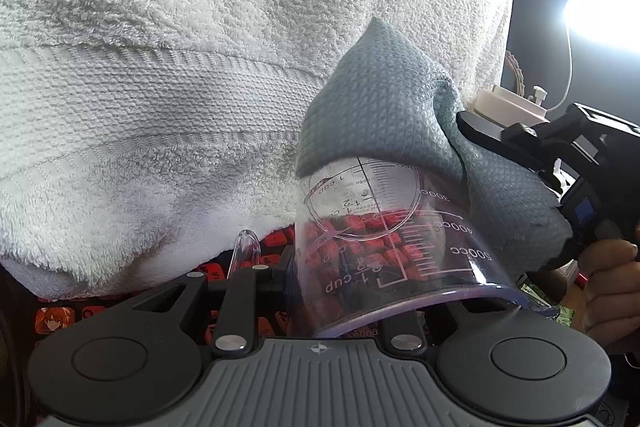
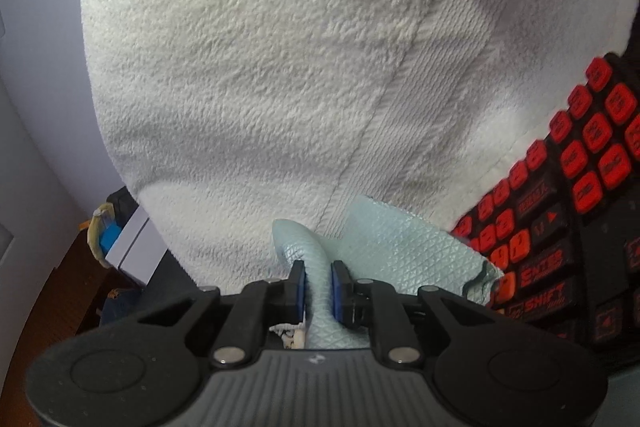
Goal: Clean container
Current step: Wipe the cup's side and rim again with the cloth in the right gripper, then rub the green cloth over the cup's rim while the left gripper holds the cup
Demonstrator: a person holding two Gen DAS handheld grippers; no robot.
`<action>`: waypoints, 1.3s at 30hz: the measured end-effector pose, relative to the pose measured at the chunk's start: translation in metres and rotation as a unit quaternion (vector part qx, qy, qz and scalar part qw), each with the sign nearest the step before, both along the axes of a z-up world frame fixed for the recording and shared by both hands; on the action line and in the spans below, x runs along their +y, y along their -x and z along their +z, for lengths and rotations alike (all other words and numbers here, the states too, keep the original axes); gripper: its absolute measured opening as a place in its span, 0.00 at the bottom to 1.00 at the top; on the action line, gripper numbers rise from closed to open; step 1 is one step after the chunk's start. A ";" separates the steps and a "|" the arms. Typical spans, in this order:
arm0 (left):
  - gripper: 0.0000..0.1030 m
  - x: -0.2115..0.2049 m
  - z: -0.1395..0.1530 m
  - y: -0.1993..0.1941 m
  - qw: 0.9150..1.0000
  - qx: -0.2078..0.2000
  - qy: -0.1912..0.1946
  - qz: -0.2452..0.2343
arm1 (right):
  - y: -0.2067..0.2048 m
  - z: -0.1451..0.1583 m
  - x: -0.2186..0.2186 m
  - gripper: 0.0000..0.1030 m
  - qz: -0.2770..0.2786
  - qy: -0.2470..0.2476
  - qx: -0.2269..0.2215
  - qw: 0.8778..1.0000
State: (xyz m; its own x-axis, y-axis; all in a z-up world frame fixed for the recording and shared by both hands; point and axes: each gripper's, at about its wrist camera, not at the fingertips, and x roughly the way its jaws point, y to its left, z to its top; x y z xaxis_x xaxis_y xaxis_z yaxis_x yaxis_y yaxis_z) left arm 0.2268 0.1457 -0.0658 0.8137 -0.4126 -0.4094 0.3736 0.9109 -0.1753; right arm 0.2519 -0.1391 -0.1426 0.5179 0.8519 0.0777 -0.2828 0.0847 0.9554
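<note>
A clear plastic measuring cup (image 1: pixel 384 227) with printed cc and cup marks lies tilted on its side, its open rim toward the left wrist camera. My left gripper (image 1: pixel 316 267) is shut on the cup's wall, one finger outside and one showing dark through the plastic. A grey-blue waffle cloth (image 1: pixel 380 107) drapes over the cup's far end. My right gripper (image 1: pixel 464 123) comes in from the right, pinching that cloth. In the right wrist view the right gripper (image 2: pixel 318 279) is shut on a fold of the cloth (image 2: pixel 400 247). The cup is out of the right wrist view.
A white terry towel (image 1: pixel 180 67) (image 2: pixel 260 67) lies spread over a black keyboard with red keys (image 2: pixel 580 167) (image 1: pixel 272 239). A hand (image 1: pixel 608 287) holds the right gripper. A bright lamp (image 1: pixel 604 7) glares at the far right. A grey box (image 2: pixel 136 247) sits at the left.
</note>
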 end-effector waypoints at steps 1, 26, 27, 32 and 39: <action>0.20 0.000 0.000 0.000 1.000 0.000 0.000 0.000 | -0.002 -0.002 -0.003 0.12 -0.006 -0.006 0.006 1.000; 0.21 -0.016 0.005 -0.009 1.000 -0.001 -0.002 0.001 | 0.003 0.001 0.004 0.10 0.013 0.003 -0.007 1.000; 0.21 -0.017 0.006 -0.009 1.000 -0.001 -0.003 0.000 | 0.001 -0.001 0.000 0.11 0.003 -0.002 -0.001 1.000; 0.21 -0.018 0.006 -0.010 1.000 -0.001 -0.003 0.000 | -0.004 -0.009 -0.004 0.12 -0.006 -0.030 0.026 0.999; 0.21 -0.020 0.007 -0.010 1.000 -0.001 -0.003 0.001 | 0.004 -0.003 0.019 0.11 0.043 -0.018 0.010 0.999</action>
State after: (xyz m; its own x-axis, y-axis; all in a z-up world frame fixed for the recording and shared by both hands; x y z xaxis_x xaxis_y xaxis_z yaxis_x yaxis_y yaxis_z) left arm 0.2369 0.1255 -0.0591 0.8152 -0.4088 -0.4104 0.3730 0.9125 -0.1681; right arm 0.2478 -0.1204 -0.1457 0.4449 0.8900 0.1000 -0.2686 0.0261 0.9629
